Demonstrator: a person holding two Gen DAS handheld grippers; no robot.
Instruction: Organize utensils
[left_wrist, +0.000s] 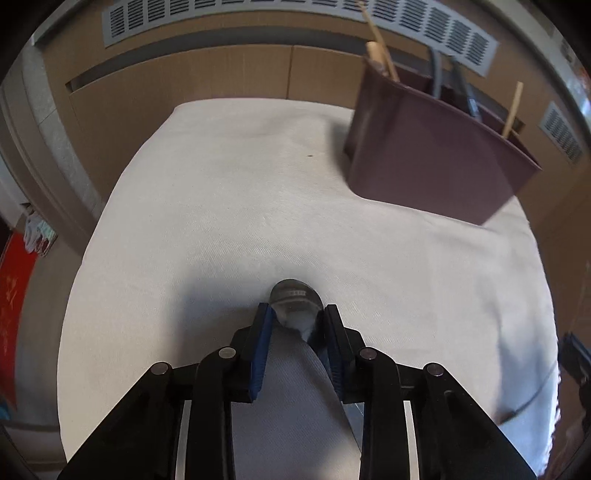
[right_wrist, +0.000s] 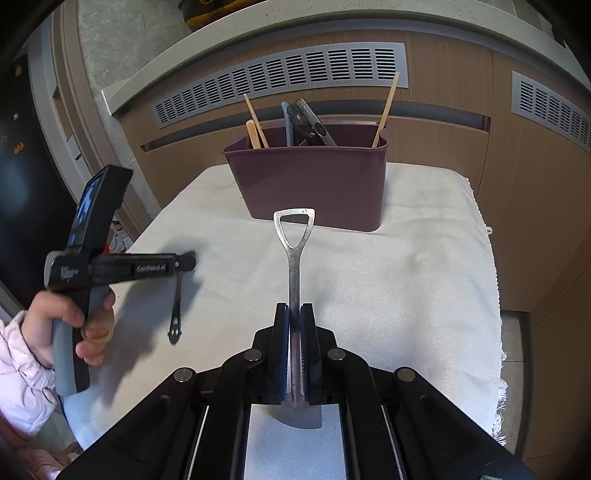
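Pinching a shovel-shaped spoon (right_wrist: 293, 258) in the right gripper (right_wrist: 294, 308), with the jaws drawn almost fully together on the thin metal shaft, and keeping it clear above the white cloth (right_wrist: 406, 277); aiming its triangular loop end forward toward the maroon caddy (right_wrist: 310, 184) and leaving the flat blade back under the fingers, near the camera. Closing the left gripper (left_wrist: 295, 314) narrowly on a round spoon (left_wrist: 295, 301), with the blue pads (left_wrist: 260, 350) pressing against the two edges of the bowl (reflecting the slatted vent grille (left_wrist: 258, 14) in its polished surface). Seen from the right wrist, holding that left gripper (right_wrist: 188, 262) out over the left part of the cloth in a hand (right_wrist: 62, 325) coming out of a pink sleeve (right_wrist: 18, 369), and letting the round spoon's handle (right_wrist: 176, 306) trail down from the fingertips toward the cloth; not showing clearly whether its pierced end is touching the fabric or hanging just above it. Standing the caddy (left_wrist: 436, 158) upright at the far side of the cloth (left_wrist: 221, 221), well apart from both spoons, against the wooden cabinet front. Already carrying wooden chopsticks (right_wrist: 256, 125) at its left end, one more stick leaning at its right end, and dark-handled utensils (right_wrist: 314, 125) sticking out of the middle.
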